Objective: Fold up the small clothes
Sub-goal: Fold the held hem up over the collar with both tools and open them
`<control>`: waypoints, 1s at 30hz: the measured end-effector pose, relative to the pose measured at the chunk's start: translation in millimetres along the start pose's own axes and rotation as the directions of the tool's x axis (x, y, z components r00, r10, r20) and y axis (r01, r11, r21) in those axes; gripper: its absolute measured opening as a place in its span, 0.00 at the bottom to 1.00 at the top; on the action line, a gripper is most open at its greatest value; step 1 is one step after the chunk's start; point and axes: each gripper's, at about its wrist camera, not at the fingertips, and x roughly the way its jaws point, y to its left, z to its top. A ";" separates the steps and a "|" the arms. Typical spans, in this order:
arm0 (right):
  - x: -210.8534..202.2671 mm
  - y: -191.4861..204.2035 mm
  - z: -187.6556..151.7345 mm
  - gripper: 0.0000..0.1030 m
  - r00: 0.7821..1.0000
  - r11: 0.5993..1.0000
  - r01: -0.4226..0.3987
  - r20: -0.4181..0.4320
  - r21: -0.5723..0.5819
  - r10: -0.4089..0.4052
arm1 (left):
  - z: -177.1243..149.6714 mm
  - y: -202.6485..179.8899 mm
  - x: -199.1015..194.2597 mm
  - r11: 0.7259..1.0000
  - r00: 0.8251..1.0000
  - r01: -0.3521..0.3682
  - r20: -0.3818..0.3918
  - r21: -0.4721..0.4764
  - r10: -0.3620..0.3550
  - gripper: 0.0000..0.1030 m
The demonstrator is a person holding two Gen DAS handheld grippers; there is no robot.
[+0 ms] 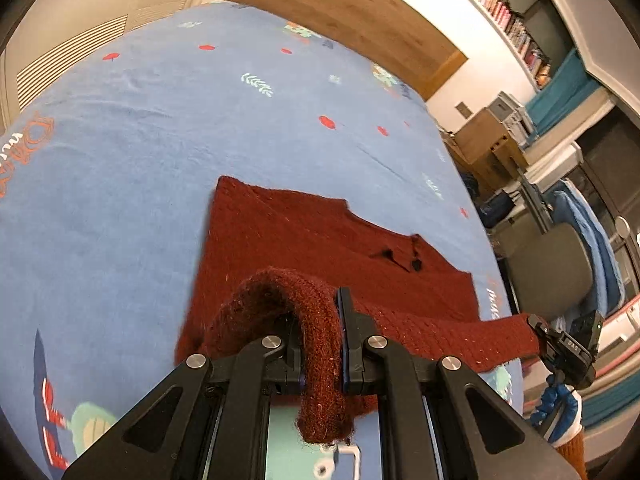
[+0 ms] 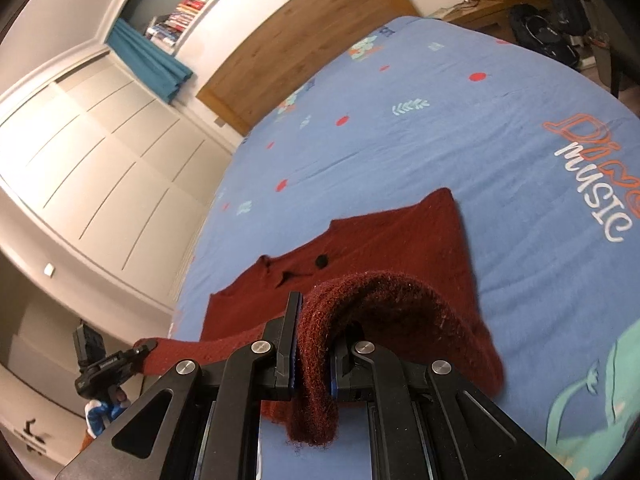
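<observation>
both tongs, left [image 1: 322, 344] and right [image 2: 314, 354], are clamped on the near hem of the jumper [image 1: 304, 236], lifting it off the bed [image 1: 160, 140] so it can fold over the body lying ahead.

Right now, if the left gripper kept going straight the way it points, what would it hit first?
Likely the dark red knitted sweater spread on the blue bedsheet. The left gripper, shut on the sweater's near edge, points down at it; depth is unclear.
</observation>
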 end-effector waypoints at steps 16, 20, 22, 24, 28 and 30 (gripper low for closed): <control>93.2 -59.3 17.4 0.15 0.989 0.986 0.123 -0.096 0.110 -0.113 | 21.4 40.2 92.9 0.990 0.984 -0.129 -0.132 -0.047 0.122 0.11; 101.4 -64.3 19.4 0.20 0.989 0.985 0.123 -0.100 0.120 -0.111 | 22.5 43.5 93.3 0.991 0.984 -0.125 -0.133 -0.051 0.118 0.12; 103.8 -66.1 19.9 0.21 0.988 0.984 0.125 -0.103 0.124 -0.113 | 23.8 44.8 91.9 0.990 0.984 -0.127 -0.133 -0.060 0.118 0.13; 104.3 -68.2 21.2 0.26 0.989 0.983 0.120 -0.105 0.136 -0.107 | 25.3 44.5 88.8 0.989 0.985 -0.127 -0.129 -0.072 0.117 0.17; 97.0 -72.6 25.7 0.52 0.994 0.978 0.084 -0.079 0.191 -0.070 | 30.8 42.5 79.6 0.990 0.991 -0.091 -0.108 -0.105 0.080 0.30; 90.5 -71.5 30.5 0.61 0.994 0.976 0.103 -0.053 0.192 -0.095 | 35.9 39.9 71.1 0.989 0.991 -0.110 -0.089 -0.101 0.101 0.37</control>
